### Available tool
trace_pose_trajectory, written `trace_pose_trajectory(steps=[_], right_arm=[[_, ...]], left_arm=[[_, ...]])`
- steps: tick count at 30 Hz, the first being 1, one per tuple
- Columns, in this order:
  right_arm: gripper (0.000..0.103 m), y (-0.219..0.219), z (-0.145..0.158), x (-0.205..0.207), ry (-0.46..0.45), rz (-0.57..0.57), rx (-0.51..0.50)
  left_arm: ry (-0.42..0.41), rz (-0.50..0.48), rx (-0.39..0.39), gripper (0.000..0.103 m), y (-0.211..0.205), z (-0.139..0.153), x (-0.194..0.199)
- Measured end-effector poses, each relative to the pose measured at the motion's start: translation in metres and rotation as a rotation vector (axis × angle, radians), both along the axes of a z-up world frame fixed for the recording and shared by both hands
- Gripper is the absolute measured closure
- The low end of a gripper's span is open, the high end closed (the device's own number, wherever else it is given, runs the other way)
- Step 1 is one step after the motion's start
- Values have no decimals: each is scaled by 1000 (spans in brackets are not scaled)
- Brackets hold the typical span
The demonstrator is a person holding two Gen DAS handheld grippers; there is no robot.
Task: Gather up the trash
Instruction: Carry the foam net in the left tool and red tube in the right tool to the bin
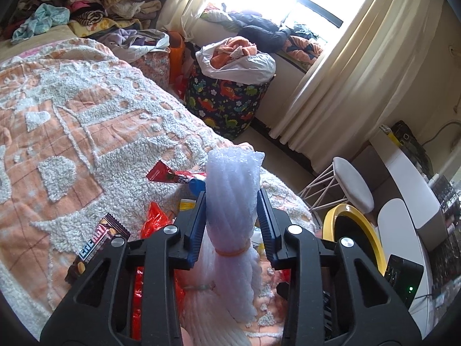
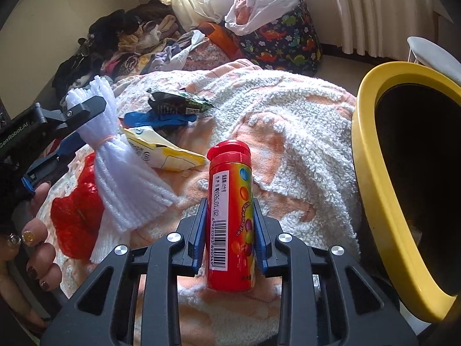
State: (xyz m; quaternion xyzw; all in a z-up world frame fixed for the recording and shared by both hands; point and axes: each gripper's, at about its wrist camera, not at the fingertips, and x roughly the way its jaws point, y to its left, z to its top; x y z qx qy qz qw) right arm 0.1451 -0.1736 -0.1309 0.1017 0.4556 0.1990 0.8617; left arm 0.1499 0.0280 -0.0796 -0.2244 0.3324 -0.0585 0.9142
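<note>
While the bed's orange and white blanket fills the left half of the left wrist view, a brown snack bar wrapper lies on it at the lower left, with a red wrapper further up near the middle. At the centre bottom of that frame the left gripper has its blue pads pressed on both sides of a white foam net bundle tied with an orange rubber band. To the right of it, at the lower right, shows the yellow rim of a bin, and a dinosaur-print basket stands by the curtain above the middle. In the right wrist view the same foam net bundle sits at the left, clamped in the left gripper, with a crumpled red plastic net beneath it and a person's hand at the left edge. A yellow and white packet and a dark wrapper lie on the blanket just right of it. At centre bottom the right gripper grips a red candy tube standing upright between its pads. The bin fills the right edge, its dark opening well apart from the tube.
</note>
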Motion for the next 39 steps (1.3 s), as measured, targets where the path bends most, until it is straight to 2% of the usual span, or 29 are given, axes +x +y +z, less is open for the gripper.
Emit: trace_pose_trajectory(steps=[20,39], right_arm=[[76,-14,39,-21,-100,16,53],[76,-64,60,-23,-144,-81,128]], left_arm=[[-71,-48,20,76,-16,35,-15],[-102,-116,78,76,-56,55,-23]])
